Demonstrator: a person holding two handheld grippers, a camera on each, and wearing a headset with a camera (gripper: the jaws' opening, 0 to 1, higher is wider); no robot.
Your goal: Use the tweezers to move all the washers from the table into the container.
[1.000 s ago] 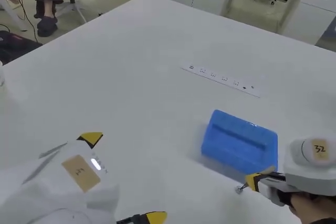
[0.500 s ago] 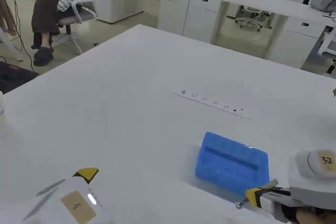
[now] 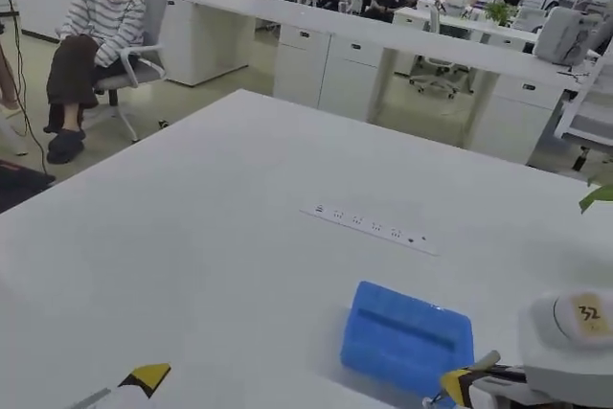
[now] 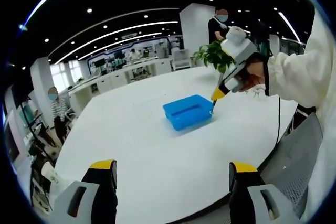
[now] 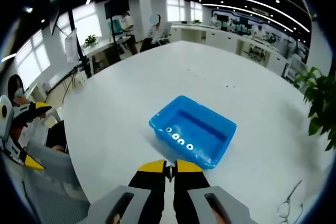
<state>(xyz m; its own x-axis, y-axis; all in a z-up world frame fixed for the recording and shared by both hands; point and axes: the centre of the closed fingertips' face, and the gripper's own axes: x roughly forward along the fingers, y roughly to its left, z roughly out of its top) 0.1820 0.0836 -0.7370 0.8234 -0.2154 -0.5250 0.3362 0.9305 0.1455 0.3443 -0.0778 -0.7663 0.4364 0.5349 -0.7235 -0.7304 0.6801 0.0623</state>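
Right claw (image 5: 168, 165) pinches thin tweezers (image 5: 168, 173) (tips hidden) near container (image 5: 202, 124)

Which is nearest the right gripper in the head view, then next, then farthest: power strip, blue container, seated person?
1. Blue container, just left of the right gripper holding tweezers.
2. Power strip, middle of the table.
3. Seated person, far left, beyond it.

L gripper (image 4: 172, 167): jaws wide apart, yellow tips low in left gripper view; one tip at head view's bottom left. R gripper (image 5: 168, 165): jaws pinched on tweezers (image 4: 213, 106), bottom centre of right gripper view. Upper right of left gripper view: hand (image 4: 248, 77) grips it, white sleeve (image 4: 296, 72), tips angled down.
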